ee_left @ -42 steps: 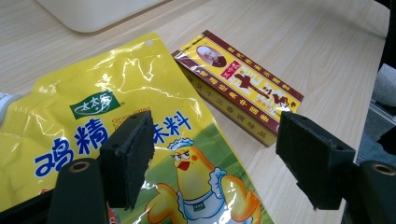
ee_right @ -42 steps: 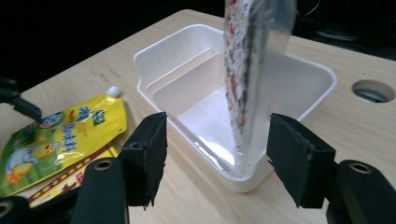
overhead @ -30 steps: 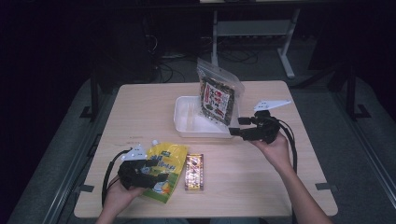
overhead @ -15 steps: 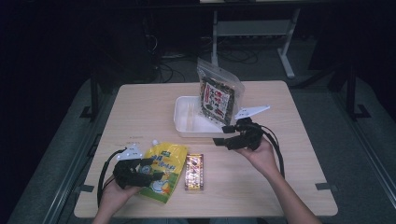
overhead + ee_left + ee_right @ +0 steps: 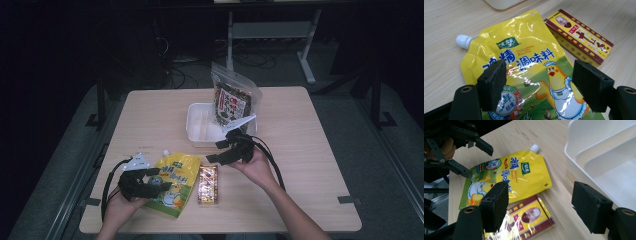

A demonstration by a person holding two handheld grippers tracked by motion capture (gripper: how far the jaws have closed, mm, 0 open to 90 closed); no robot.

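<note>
A yellow spouted pouch (image 5: 174, 182) (image 5: 524, 67) (image 5: 506, 176) of chicken bouillon lies flat near the table's front left. My left gripper (image 5: 159, 180) (image 5: 539, 92) stands open over its lower half, jaws apart on either side of the printed chicken. Beside the pouch lies a red and gold box (image 5: 208, 184) (image 5: 579, 41) (image 5: 526, 220). My right gripper (image 5: 219, 151) (image 5: 541, 215) hangs open above that box, with nothing between its jaws. A white tray (image 5: 196, 131) (image 5: 584, 150) sits mid-table, and a clear snack bag (image 5: 233, 102) leans upright in it.
The wooden table (image 5: 150, 117) has bare room on its left, far and right sides. A desk frame (image 5: 272, 30) and cables (image 5: 185, 75) lie on the dark floor beyond the far edge.
My right gripper has come from beside the tray's right end toward the front left, down over the red and gold box. My left gripper stays on the pouch.
</note>
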